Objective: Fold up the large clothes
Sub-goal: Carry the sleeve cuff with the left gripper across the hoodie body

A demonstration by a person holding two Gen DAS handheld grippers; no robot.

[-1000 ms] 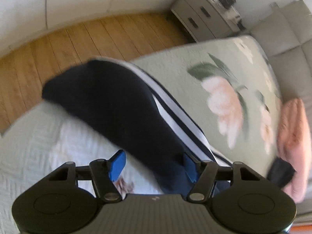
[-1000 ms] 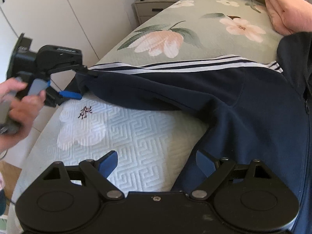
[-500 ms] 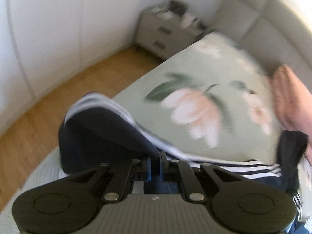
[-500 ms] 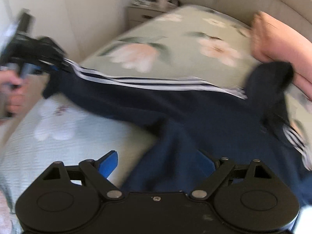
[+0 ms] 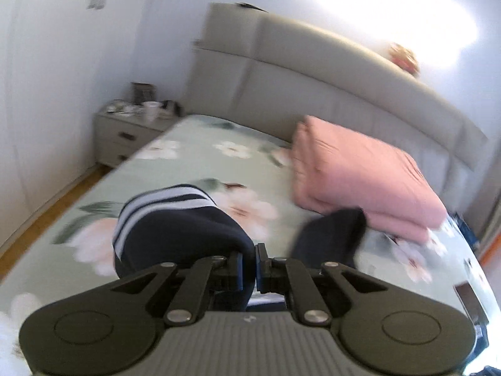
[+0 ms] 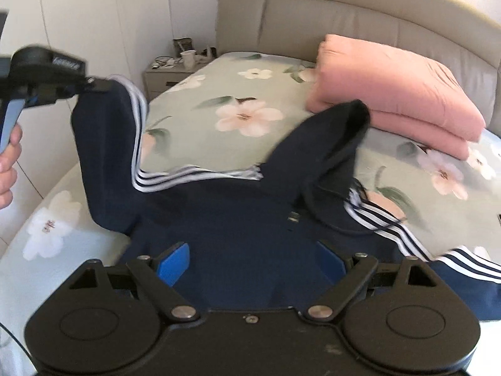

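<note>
Now my left tongs (image 5: 249, 264) clench the sleeve (image 6: 106, 144), lifted beside the jacket (image 6: 238, 219) on the bed (image 6: 219, 94); right tongs (image 6: 250, 261) gape above it. I should carry the sleeve flat across the jacket's chest.

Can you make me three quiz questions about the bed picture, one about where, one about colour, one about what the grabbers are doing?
1. Where is the pink blanket?
A. by the headboard
B. on the floor
C. on the nightstand

2. What colour are the jacket stripes?
A. red
B. white
C. yellow

3. What is the left hand-held gripper doing?
A. open and empty
B. lying on the bed
C. shut on the sleeve

Answers: 1 A, it lies folded below the headboard. 2 B, white bands run along the sleeve. 3 C, the sleeve hangs lifted from its pinch.
</note>
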